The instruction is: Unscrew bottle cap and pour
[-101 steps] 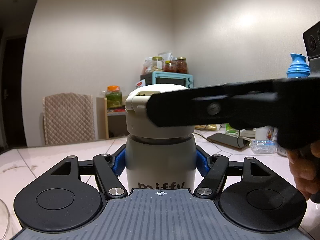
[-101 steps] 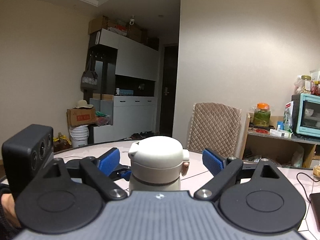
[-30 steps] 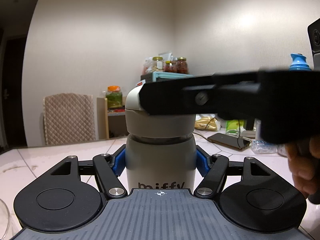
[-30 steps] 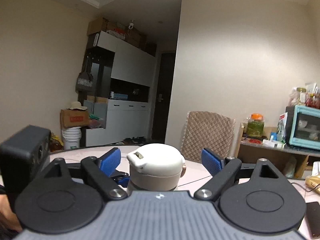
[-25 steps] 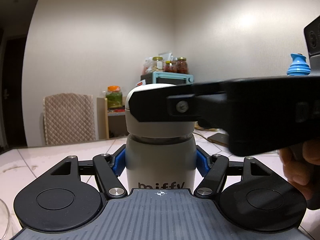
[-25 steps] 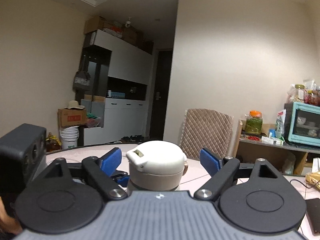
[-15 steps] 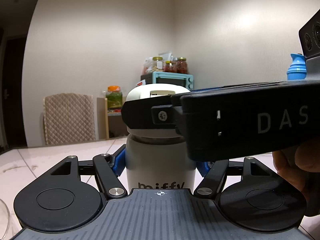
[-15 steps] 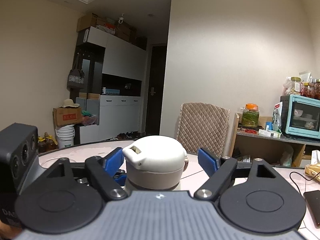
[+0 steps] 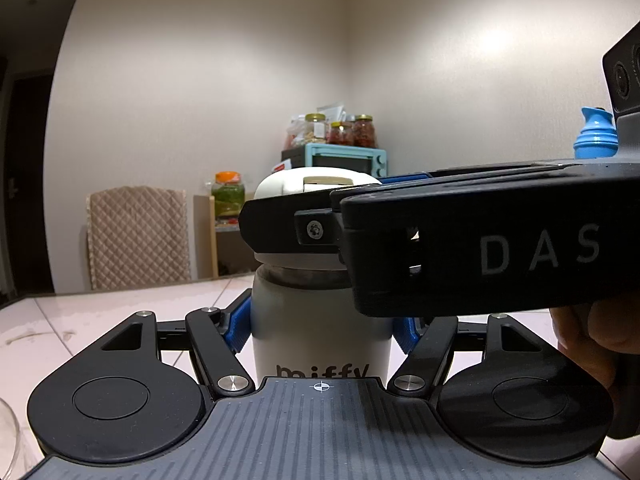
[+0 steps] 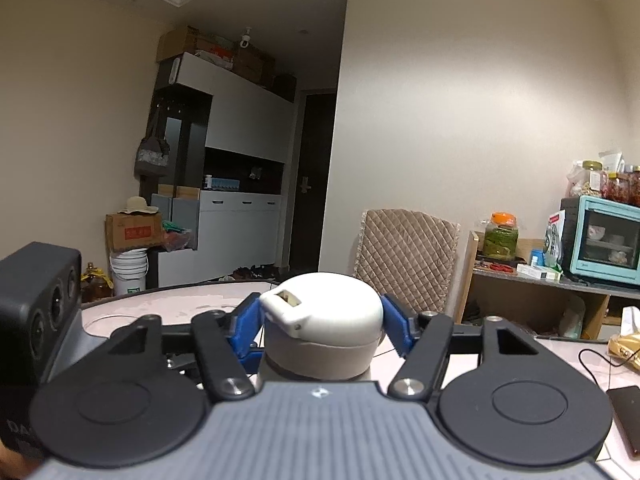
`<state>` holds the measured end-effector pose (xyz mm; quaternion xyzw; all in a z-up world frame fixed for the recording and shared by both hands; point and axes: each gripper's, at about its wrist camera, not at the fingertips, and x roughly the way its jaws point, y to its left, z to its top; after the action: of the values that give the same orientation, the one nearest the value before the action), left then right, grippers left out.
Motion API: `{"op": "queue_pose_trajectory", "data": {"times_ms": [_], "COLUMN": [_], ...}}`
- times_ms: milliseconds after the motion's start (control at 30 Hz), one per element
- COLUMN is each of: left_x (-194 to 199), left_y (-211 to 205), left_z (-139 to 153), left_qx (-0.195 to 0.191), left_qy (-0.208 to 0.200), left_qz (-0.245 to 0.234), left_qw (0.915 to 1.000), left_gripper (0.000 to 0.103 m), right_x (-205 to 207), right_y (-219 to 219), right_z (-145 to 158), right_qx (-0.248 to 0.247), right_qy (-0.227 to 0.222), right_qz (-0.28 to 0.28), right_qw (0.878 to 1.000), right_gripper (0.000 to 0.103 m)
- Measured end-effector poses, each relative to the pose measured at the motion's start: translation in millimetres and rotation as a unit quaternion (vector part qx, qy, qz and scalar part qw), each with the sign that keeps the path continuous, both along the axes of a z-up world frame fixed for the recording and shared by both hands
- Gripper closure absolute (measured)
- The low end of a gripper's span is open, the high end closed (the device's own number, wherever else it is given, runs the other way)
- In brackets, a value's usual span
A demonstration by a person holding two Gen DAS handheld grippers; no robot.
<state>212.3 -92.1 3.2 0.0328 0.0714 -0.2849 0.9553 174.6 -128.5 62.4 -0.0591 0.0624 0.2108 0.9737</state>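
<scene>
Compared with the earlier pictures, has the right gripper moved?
Yes. In the left wrist view the right gripper has come further left across the cap, towards the quilted chair. Its jaws have just been closing on the cap.

Left gripper [image 9: 320, 326]: matte black linkage arms with silver pivot screws, round black discs either side, a ribbed grey plate with a small crosshair mark, blue pads [image 9: 236, 330]. Right gripper [image 10: 322, 326] is built alike; its black side shows a star-head screw and pale letters "DAS".
</scene>
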Motion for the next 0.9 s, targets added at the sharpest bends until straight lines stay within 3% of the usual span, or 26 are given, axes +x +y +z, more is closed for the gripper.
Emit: {"op": "queue_pose_trajectory", "data": {"times_ms": [400, 900], "left_x": [8, 20], "left_y": [-1, 3], "left_z": [-2, 0], "left_qx": [0.001, 0.001], "left_qy": [0.000, 0.000], "left_qz": [-0.002, -0.002], "left_qw": [1.0000, 1.0000], "left_gripper": [0.031, 0.031], "right_x": [5, 32], "right_y": [-13, -47], "right_z": [4, 15], "right_qx": [-0.013, -0.002], "right_qy": [-0.003, 0.010], "right_qz": [0.063, 0.190], "right_qw": [0.998, 0.982], "right_gripper": [0.037, 0.037]}}
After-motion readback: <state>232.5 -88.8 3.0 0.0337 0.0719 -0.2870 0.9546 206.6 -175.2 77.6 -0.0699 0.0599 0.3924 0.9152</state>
